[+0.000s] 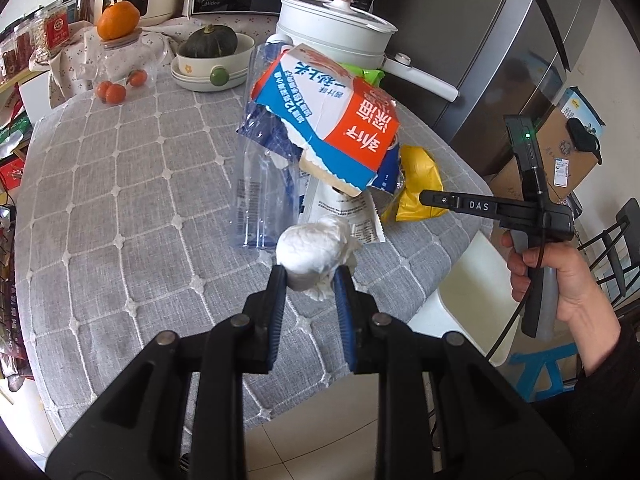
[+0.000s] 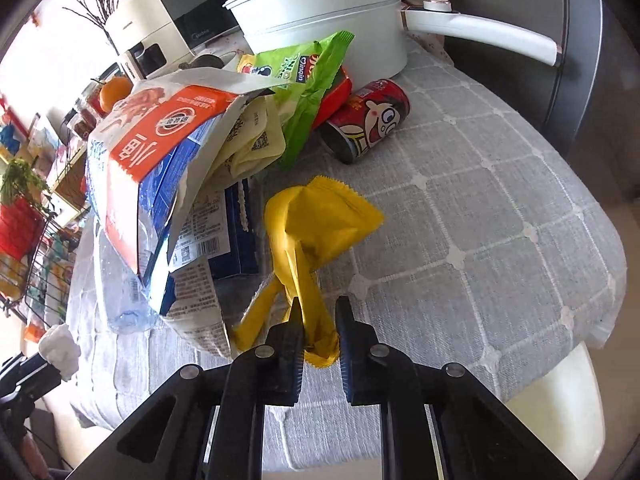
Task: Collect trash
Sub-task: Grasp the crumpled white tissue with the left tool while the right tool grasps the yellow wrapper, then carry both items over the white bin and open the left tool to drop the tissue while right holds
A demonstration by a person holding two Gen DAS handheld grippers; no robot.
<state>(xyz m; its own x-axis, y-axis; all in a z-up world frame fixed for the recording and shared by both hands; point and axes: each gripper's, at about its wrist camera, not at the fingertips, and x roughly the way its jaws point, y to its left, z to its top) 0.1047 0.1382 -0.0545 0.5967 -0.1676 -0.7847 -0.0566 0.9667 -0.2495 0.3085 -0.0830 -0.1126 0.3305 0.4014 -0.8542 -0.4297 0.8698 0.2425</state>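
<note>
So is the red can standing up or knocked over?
Knocked over. The red can lies on its side on the tablecloth, its end facing the camera.

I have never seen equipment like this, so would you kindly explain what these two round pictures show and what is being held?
No robot here: a person holds a handheld clamp in each hand, each with a fisheye camera looking along its jaws. The left gripper is shut on a crumpled white tissue. The right gripper is shut on a yellow wrapper. On the grey checked tablecloth lies a trash pile: an orange-and-blue carton, a clear plastic bottle, a green snack bag and a red can, beside a white pot.
</note>
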